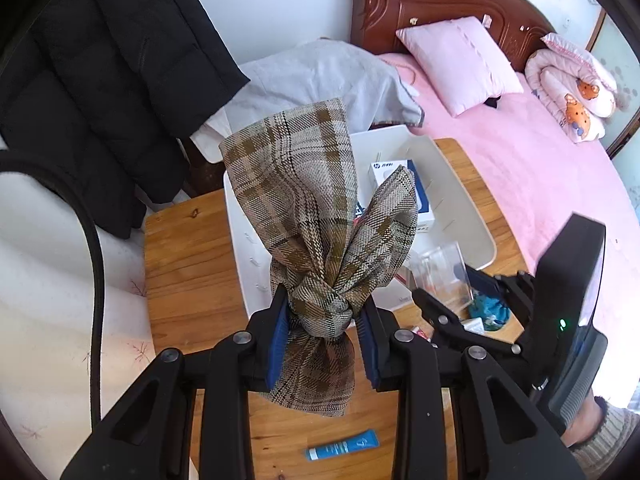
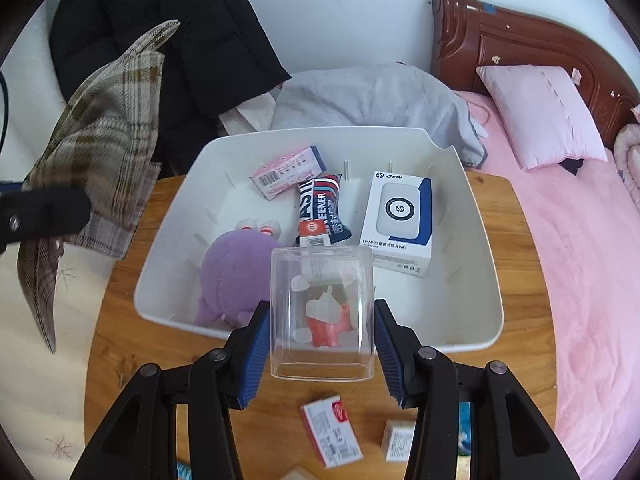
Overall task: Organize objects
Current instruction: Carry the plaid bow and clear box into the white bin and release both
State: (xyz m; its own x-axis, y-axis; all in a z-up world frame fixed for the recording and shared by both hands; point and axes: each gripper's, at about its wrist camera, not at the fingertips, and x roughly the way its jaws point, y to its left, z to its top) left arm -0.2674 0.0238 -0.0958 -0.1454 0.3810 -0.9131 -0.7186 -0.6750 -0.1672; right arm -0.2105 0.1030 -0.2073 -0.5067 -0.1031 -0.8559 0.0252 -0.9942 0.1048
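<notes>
1. The knotted plaid cloth [image 1: 316,240] sat clamped at its knot between the left gripper [image 1: 323,316] jaws, its two tails rising ahead of them.
2. The clear plastic box [image 2: 322,312] stood between the right gripper [image 2: 322,344] jaws, which pressed its sides, just above the near rim of the white bin [image 2: 476,240].
3. Ahead of those jaws, inside the bin, lay a purple plush toy [image 2: 236,276], a snack bar [image 2: 320,212] and an HP WiFi box [image 2: 400,220].
4. Below them on the wooden bench [image 2: 132,320] lay a small red-and-white carton [image 2: 332,432].

black coat [image 1: 104,80] hanging | pink pillow [image 1: 460,64] on bed [image 1: 540,168] | wooden headboard [image 1: 440,4]
</notes>
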